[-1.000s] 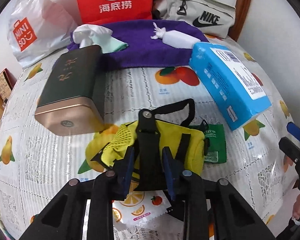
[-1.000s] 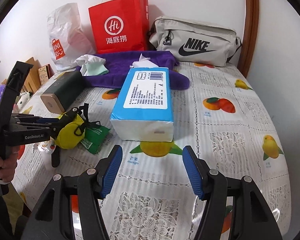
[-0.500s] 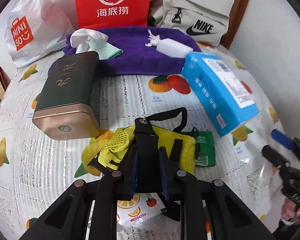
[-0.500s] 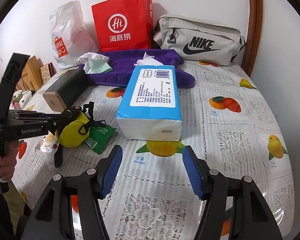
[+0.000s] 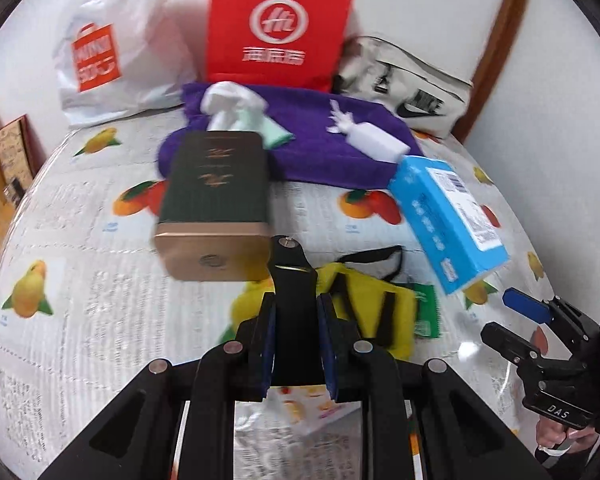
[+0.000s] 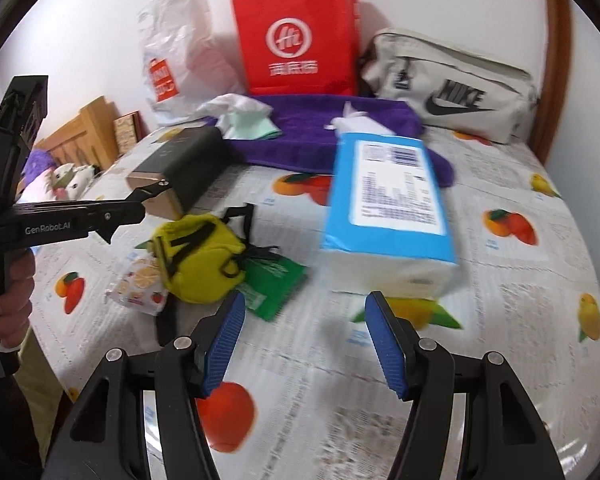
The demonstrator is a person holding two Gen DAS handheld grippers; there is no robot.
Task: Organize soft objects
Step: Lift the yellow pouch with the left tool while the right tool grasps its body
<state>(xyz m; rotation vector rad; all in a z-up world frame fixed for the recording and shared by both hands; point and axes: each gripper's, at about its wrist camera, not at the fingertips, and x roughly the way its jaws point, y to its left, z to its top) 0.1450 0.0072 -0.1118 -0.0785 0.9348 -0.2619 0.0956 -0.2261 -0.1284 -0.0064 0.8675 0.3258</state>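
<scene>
While its jaws pinch a black strap (image 5: 294, 280), the left gripper (image 5: 296, 344) has the yellow pouch (image 5: 374, 304) just ahead (whether it is lifted is blurred). Right gripper (image 6: 304, 344): jaws apart, empty, blue tissue pack (image 6: 392, 208) just beyond.

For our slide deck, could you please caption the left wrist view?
Left gripper pinching the black strap of a yellow pouch on a fruit-print tablecloth.
</scene>
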